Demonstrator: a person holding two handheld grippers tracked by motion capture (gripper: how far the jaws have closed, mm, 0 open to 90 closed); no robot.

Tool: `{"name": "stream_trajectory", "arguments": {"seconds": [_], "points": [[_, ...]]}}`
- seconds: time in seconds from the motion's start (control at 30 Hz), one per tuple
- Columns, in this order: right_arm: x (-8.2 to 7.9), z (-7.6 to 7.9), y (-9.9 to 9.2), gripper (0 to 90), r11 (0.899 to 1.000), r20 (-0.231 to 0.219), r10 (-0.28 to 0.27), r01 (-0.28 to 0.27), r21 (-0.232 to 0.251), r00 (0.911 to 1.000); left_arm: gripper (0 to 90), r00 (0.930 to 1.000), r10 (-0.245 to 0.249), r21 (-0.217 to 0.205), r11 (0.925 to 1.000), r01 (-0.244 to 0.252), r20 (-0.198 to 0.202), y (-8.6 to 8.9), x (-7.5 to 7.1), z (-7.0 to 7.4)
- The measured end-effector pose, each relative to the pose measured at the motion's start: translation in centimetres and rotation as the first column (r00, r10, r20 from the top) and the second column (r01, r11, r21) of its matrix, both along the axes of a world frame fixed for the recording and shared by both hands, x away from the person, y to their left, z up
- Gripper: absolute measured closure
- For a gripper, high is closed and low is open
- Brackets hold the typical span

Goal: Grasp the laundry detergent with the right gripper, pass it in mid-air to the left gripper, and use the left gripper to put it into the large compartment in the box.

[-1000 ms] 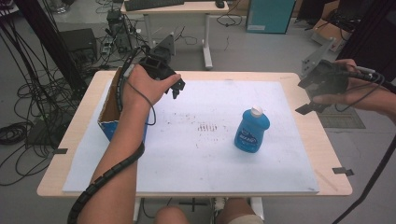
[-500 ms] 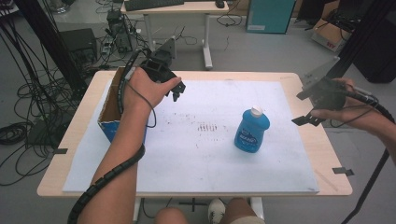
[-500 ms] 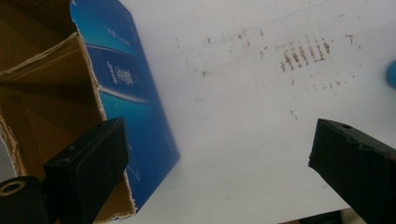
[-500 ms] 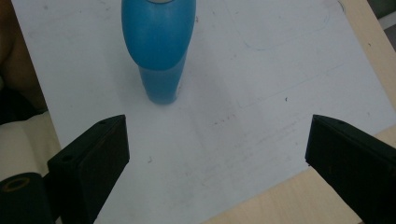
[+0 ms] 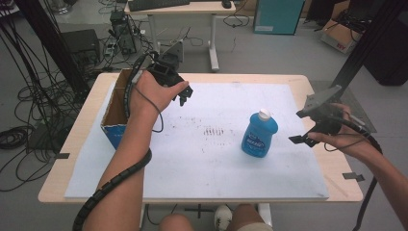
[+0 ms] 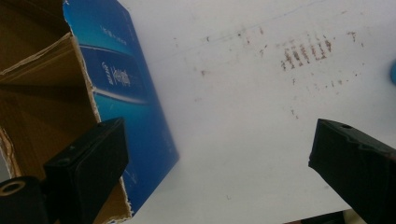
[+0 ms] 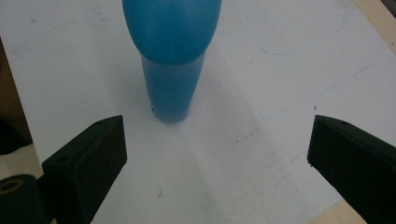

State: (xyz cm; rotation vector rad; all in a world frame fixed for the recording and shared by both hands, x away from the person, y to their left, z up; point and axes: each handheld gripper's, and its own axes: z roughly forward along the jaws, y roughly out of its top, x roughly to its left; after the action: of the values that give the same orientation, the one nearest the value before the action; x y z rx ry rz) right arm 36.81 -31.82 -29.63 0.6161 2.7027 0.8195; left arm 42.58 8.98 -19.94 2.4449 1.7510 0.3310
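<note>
Since the earlier frame the right claw has dropped from high over the right edge of the worktop to just right of the bottle, level with its body and aimed at it. Its jaws have just been opening and now stand wide apart, with nothing between them; in the right gripper view the bottle stands ahead of the jaws, not yet inside them. That blue bottle with a white cap is where it was, upright on the white sheet right of centre. Over at the left, the left claw has kept its place above the sheet beside the open box, jaws likewise apart and holding nothing.
</note>
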Motion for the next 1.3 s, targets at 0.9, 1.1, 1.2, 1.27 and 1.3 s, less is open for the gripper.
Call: {"name": "stream_trajectory", "arguments": {"seconds": [0.9,1.1,1.2,1.27,1.3], "points": [[-0.3,-8.6,4.0,2.8,0.958,0.054,-0.081,0.063,0.28,0.9953,5.1,0.9996,0.003,0.009,1.0,-0.003,-0.027,0.2,-0.1,-1.3],[-0.3,-9.2,4.3,2.6,0.946,0.071,-0.106,0.078,0.314,0.9918,5.1,0.9997,-0.001,0.011,0.9999,0.002,-0.024,0.1,0.0,-1.3],[-0.3,-9.3,4.4,2.6,0.941,0.079,-0.114,0.082,0.33,0.9903,5.1,0.9997,-0.002,0.01,1.0,0.002,-0.026,-0.1,0.0,-1.4],[-0.3,-9.4,4.5,2.5,0.937,0.086,-0.119,0.083,0.34,0.9892,5.1,0.9997,-0.002,0.008,1.0,0.002,-0.026,-0.1,0.0,-1.4],[-0.2,-9.5,4.6,2.0,0.935,0.09,-0.125,0.087,0.344,0.9881,5.1,0.9997,-0.003,0.008,1.0,0.003,-0.026,-0.2,0.0,-1.5]]}}
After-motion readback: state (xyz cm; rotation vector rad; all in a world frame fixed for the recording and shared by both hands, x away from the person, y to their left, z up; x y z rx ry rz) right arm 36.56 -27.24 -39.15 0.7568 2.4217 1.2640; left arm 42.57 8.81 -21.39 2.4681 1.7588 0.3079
